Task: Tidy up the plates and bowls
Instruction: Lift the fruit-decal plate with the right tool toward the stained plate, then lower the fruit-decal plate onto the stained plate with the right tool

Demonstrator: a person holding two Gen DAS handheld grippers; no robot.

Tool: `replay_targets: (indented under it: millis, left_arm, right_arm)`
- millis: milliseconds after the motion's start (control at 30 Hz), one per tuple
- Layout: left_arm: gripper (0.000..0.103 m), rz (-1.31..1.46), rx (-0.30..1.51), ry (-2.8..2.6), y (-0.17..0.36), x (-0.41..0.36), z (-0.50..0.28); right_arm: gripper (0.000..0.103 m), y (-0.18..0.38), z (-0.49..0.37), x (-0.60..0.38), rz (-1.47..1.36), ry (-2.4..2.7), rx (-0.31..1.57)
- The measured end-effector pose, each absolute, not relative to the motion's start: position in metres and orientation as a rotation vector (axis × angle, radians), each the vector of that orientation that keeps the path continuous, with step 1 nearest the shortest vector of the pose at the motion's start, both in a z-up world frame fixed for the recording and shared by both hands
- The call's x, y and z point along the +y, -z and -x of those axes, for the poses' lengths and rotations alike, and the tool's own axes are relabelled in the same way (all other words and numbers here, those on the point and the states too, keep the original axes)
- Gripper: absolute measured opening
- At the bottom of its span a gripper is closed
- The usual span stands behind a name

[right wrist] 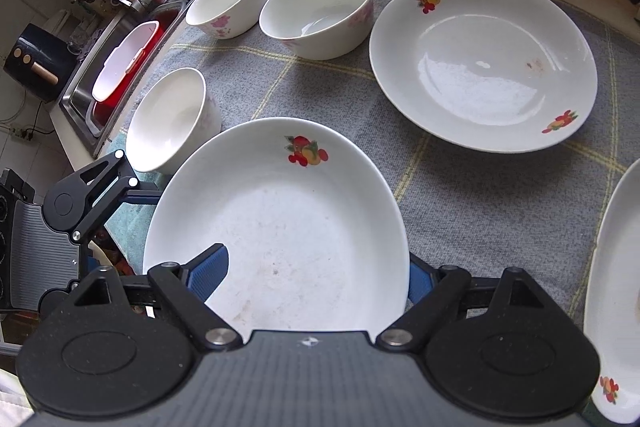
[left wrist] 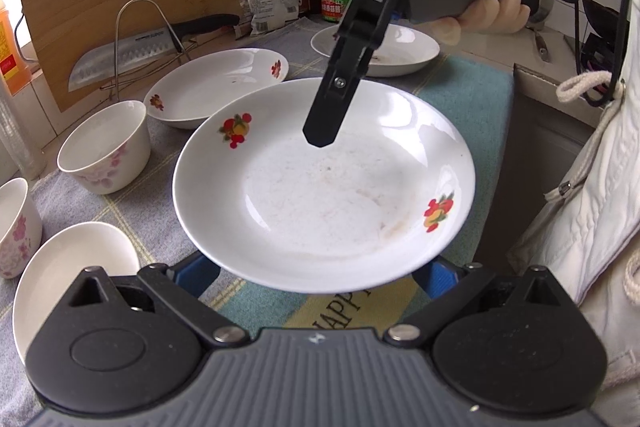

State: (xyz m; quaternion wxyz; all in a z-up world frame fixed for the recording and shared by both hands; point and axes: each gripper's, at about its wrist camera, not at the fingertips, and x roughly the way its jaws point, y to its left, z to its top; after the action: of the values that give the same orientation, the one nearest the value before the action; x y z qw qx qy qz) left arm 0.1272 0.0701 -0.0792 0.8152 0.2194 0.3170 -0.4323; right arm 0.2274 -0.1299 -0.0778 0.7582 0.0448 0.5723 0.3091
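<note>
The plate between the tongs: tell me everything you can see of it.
The plate is round, white and glossy, like glazed ceramic, with a shallow well and a wide rim carrying two fruit prints. Faint reddish smears and specks mark its well, so it looks unwashed. It sits tilted above the checked cloth, apparently lifted. The right tongs clamp its rim, one blue pad inside, one outside. The left tongs reach under the opposite edge; contact there is hidden.
</note>
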Motion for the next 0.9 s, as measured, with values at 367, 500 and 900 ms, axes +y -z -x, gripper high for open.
replay_targets:
  millis: [367,500,900]
  left_arm:
    - [0.100,-0.511,0.652,0.990,0.072,0.030,-0.142]
    - [0.100,-0.526,0.644,1.013,0.068,0.012,-0.148]
    - [0.100,-0.560,0.624,1.063,0.061,-0.047,-0.167]
  right_arm:
    - [0.092,0.072,-0.227,-0.180,-0.119,-0.617,1.222]
    - [0.092,0.069,-0.226,-0.200,-0.128,-0.601,1.211]
    - [0.092,0.064,-0.228,-0.266,-0.166,-0.552,1.178]
